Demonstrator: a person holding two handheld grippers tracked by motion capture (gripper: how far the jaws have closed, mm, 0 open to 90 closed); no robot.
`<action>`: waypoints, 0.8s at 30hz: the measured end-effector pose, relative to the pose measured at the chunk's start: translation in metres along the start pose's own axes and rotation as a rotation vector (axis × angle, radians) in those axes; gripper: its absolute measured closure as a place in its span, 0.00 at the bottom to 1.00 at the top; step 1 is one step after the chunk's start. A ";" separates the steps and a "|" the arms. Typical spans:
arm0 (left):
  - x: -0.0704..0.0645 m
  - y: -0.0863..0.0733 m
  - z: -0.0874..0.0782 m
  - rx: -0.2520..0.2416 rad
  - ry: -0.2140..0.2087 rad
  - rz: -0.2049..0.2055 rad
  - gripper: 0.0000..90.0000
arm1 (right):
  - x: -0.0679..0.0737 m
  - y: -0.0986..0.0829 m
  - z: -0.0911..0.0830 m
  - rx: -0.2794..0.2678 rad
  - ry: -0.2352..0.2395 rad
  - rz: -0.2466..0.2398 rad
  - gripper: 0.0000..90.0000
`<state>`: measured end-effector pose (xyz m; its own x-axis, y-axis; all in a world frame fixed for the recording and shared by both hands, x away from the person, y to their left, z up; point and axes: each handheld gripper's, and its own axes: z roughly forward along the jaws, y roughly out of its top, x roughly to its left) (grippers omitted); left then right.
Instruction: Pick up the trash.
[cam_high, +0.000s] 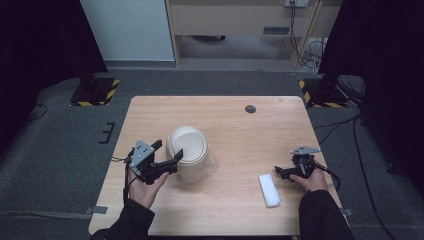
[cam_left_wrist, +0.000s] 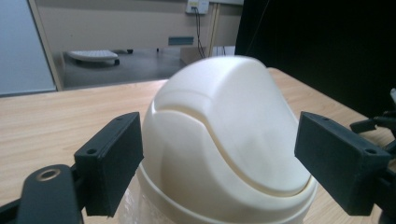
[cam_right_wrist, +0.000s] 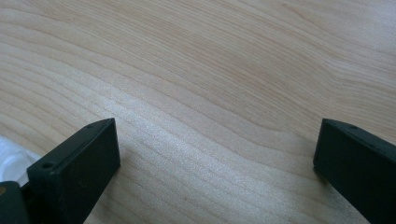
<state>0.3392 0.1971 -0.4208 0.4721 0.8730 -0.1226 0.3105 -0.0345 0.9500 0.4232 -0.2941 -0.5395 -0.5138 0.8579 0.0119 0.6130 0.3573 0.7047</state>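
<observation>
A cream bin with a domed swing lid (cam_high: 188, 151) stands on the wooden table (cam_high: 240, 130), left of its middle. My left gripper (cam_high: 168, 154) is open at the bin's left side. In the left gripper view its jaws straddle the bin's lid (cam_left_wrist: 224, 135) with small gaps on both sides. A white folded packet (cam_high: 269, 190) lies near the front right. My right gripper (cam_high: 280, 172) rests low just right of the packet, open, with bare wood between its jaws (cam_right_wrist: 215, 158). A corner of the white packet (cam_right_wrist: 9, 158) shows at the lower left of the right gripper view.
A small dark round cap (cam_high: 250, 109) sits in the tabletop near the far edge. Black stand bases with yellow-striped feet (cam_high: 95, 92) stand on the grey floor beyond both far corners. Cables (cam_high: 345, 125) trail on the floor at the right.
</observation>
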 end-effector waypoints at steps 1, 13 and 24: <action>0.000 -0.001 0.001 0.007 0.000 0.003 0.16 | 0.000 0.000 0.000 0.000 0.000 0.000 0.01; 0.002 -0.009 0.009 0.063 0.020 -0.008 0.15 | 0.000 0.000 0.000 0.000 0.000 0.000 0.01; 0.006 -0.011 0.014 0.099 0.043 -0.043 0.15 | 0.000 0.000 0.000 0.000 0.000 0.001 0.01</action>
<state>0.3505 0.1958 -0.4362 0.4216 0.8947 -0.1479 0.4106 -0.0429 0.9108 0.4231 -0.2939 -0.5395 -0.5128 0.8584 0.0124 0.6133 0.3562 0.7050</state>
